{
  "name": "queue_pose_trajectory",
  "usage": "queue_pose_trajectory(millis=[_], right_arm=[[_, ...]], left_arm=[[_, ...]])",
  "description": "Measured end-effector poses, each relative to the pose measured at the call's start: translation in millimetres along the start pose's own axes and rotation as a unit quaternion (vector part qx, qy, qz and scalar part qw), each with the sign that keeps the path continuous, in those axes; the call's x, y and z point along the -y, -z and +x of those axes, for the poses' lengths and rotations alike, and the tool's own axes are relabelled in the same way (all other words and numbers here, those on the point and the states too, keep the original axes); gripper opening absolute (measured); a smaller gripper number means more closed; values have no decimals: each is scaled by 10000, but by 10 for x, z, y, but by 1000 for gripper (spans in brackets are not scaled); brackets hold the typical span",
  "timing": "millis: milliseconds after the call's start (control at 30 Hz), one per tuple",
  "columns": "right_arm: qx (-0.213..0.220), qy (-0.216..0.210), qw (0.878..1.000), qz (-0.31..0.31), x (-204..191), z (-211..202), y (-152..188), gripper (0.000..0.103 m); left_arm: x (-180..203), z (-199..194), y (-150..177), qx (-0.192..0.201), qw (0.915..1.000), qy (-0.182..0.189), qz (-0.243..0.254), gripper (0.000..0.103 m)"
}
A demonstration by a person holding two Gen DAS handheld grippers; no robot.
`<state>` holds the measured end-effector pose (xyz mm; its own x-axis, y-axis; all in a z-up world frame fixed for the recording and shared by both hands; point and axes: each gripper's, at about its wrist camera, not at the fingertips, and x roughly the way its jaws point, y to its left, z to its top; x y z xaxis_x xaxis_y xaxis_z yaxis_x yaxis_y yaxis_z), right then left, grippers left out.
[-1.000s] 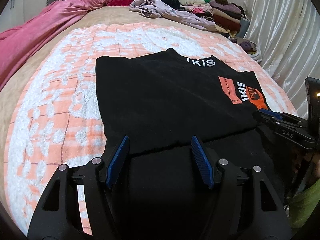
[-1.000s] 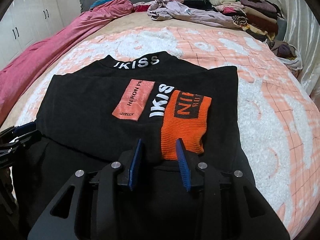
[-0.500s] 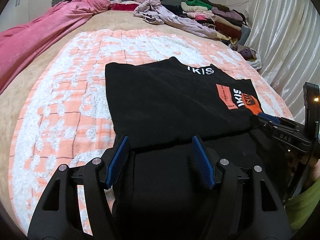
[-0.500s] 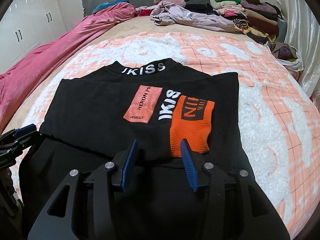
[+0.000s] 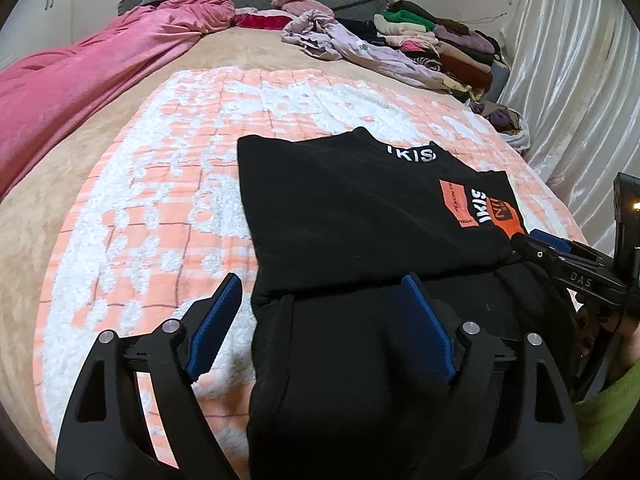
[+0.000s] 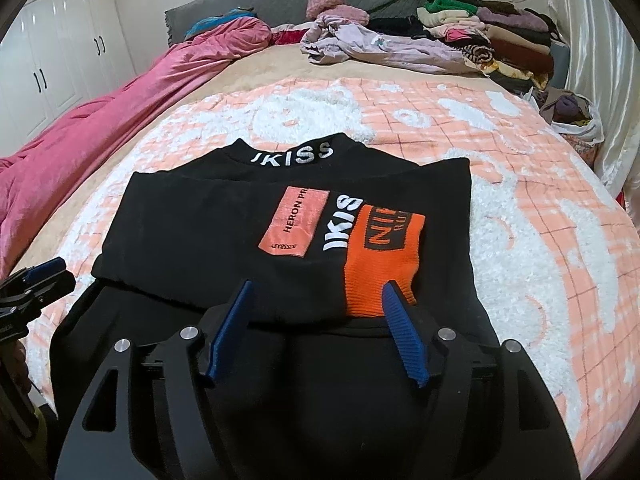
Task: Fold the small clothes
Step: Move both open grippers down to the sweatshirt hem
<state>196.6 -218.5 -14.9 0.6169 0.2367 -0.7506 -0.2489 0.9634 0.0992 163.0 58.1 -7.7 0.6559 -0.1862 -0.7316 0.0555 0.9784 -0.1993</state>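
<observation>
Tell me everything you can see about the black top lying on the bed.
The black top lies flat on the peach-and-white blanket, its lower part folded up over the body. It looks like soft knit, with white lettering on the collar, a salmon patch, and an orange ribbed cuff resting on top. Both grippers hover at its near fold, jaws opening, gripping nothing.

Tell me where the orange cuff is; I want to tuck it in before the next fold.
In the right wrist view the orange cuff lies on the black top, right of the IKISS lettering, just ahead of the right gripper, whose jaws are opening.
</observation>
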Motion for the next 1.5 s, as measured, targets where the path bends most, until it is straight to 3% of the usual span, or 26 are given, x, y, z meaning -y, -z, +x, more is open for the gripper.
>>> queue_pose_trajectory(millis=[200, 367, 567, 1500], right_arm=[[163, 20, 9998, 70, 13, -103, -15, 75], [248, 11, 9997, 90, 21, -188, -18, 75], [321, 17, 9995, 61, 22, -306, 12, 75], [498, 84, 9987, 102, 235, -809, 475, 75]], left_arm=[[-50, -123, 22, 102, 9999, -85, -69, 80], [-91, -196, 37, 168, 9996, -166, -137, 89], [-137, -286, 73, 226, 9993, -227, -209, 92], [-64, -639, 421, 319, 9985, -382, -248, 92]])
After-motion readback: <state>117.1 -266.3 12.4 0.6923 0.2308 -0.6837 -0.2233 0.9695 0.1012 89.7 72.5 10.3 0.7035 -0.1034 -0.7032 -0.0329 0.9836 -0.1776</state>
